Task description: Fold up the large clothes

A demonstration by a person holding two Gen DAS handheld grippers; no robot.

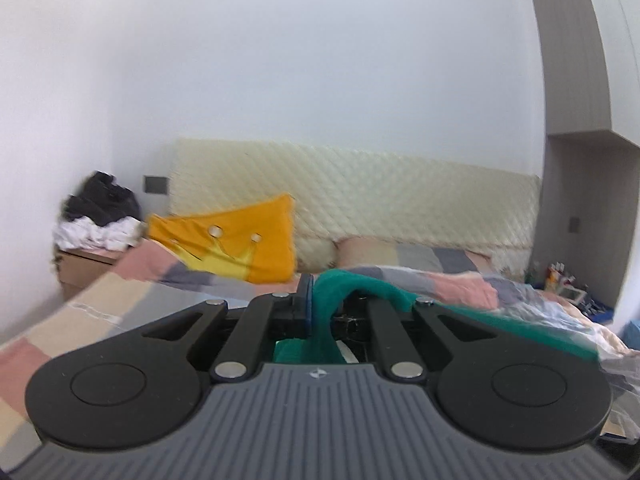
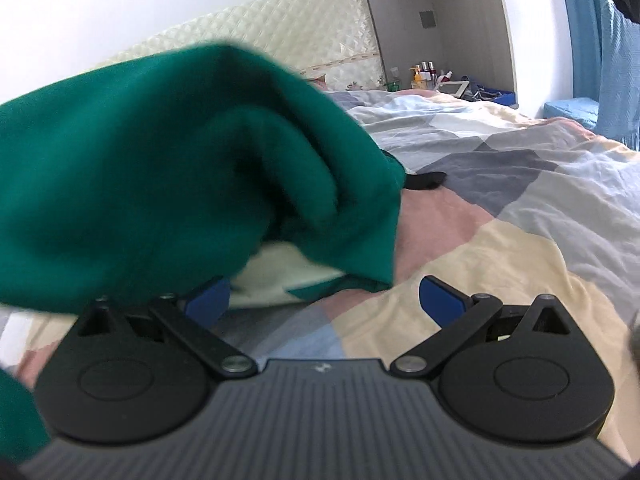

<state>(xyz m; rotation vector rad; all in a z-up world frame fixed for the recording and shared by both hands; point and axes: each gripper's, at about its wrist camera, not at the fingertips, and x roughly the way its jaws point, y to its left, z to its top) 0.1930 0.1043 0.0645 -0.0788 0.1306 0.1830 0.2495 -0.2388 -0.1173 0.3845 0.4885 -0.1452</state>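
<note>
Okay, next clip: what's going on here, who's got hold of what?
A person with a handheld gripper in each hand is folding a green garment over a bed with a patchwork duvet. The left gripper is shut on a fold of the green cloth, which is lifted and drapes off to the side. The right gripper is open above the duvet with nothing between its fingers, the garment's hanging edge just ahead of it. No fold is laid flat yet.

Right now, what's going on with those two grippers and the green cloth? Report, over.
Left gripper shut on green garment, lifted off bed. Right gripper open, empty, garment's hanging edge just ahead. Nothing in the way.
</note>
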